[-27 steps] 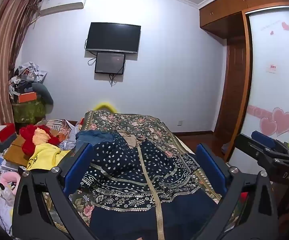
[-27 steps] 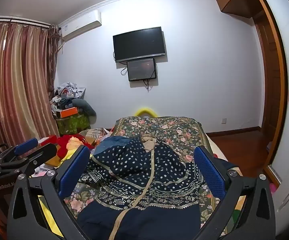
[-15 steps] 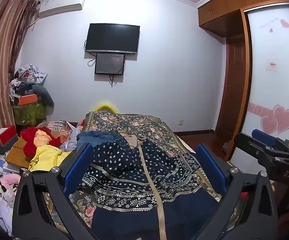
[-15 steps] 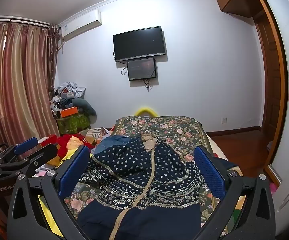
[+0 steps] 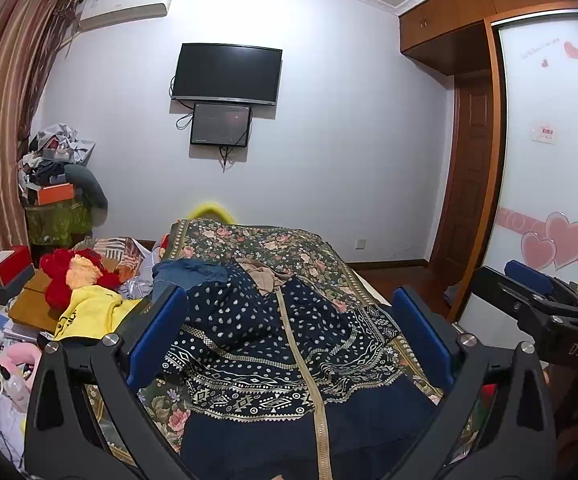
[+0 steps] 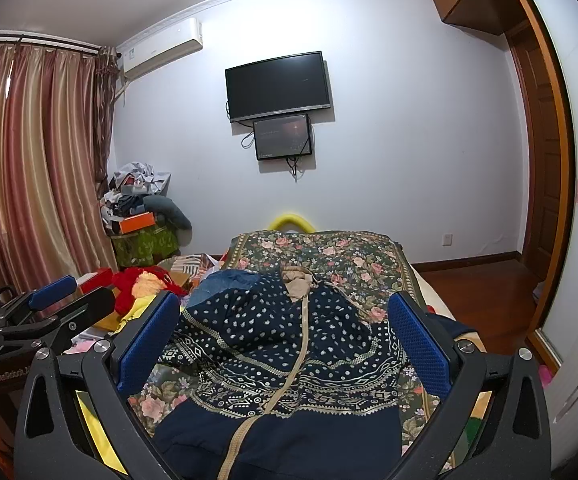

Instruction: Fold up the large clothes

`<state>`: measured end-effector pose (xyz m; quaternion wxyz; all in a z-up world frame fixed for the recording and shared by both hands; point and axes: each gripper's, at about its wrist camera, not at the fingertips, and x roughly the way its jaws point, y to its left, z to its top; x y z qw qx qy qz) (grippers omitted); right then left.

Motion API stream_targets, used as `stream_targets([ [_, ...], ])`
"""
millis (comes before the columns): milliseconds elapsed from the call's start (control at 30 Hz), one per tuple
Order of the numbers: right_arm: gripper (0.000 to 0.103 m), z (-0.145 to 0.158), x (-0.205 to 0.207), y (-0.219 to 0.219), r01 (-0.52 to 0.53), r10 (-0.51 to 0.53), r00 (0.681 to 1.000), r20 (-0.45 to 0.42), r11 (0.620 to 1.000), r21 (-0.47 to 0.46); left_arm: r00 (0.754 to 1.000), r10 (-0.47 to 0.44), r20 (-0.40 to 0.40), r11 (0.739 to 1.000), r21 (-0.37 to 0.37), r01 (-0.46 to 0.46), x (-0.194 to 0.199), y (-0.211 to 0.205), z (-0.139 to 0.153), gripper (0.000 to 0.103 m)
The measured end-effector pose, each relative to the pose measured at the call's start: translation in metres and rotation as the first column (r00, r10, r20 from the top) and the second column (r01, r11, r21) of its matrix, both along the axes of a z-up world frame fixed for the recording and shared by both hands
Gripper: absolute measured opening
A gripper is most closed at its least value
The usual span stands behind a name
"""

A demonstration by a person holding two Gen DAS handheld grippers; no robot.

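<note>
Nothing looks folded yet: the navy patterned garment [image 5: 273, 344] lies rumpled on the bed [image 5: 289, 244], left tongs [image 5: 289, 340] and right tongs [image 6: 285, 340] gaping, empty.

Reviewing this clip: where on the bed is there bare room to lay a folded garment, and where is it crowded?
Free: the far end of the floral bedspread, between the navy patterned garment and the yellow ring by the wall. Also a narrow floral strip along the bed's right edge. Crowded: the left side, with the red plush toy and yellow cloth.
</note>
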<state>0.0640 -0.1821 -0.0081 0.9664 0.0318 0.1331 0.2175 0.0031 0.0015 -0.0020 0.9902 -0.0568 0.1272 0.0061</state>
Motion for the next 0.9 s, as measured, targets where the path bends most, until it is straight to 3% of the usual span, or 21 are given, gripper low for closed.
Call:
stream_targets([
  [900, 0.103, -0.0003, 0.0042, -0.0035, 0.006, -0.006, 1.0, -0.021, 1.0, 0.005, 1.0, -0.008, -0.011, 1.0, 0.002, 0.008, 0.0047, -0.0021, -0.0034, 0.103],
])
